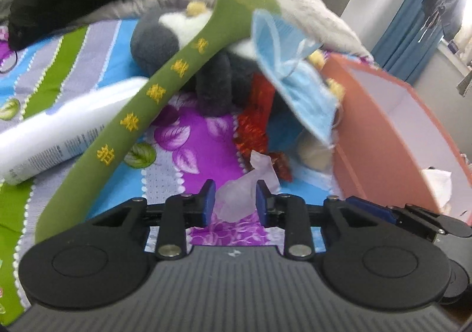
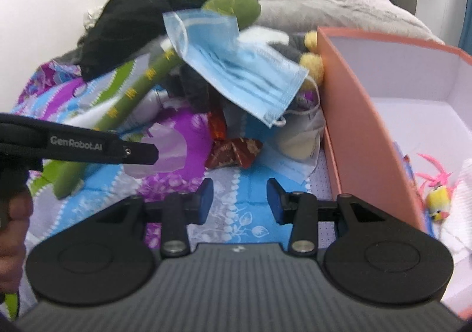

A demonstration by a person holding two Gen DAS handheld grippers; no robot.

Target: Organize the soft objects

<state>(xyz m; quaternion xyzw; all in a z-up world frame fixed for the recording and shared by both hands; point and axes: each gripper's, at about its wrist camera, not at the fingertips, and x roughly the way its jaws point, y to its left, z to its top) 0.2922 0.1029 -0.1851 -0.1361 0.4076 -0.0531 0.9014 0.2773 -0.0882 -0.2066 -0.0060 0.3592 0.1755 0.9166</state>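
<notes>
Beside the box (image 1: pixel 383 137), the left gripper (image 1: pixel 235 199) pinches a limp, featherlight tissue (image 1: pixel 236 196); any fold serves. The right gripper (image 2: pixel 239 199) gapes empty.

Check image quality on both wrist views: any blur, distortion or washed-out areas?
Left wrist: blue face mask and green plush stick smeared by blur; the tool is sharp; window at right washed out. Right wrist: softer blur on the mask; fisheye bends the pink box rim; white wall at left overexposed.
</notes>
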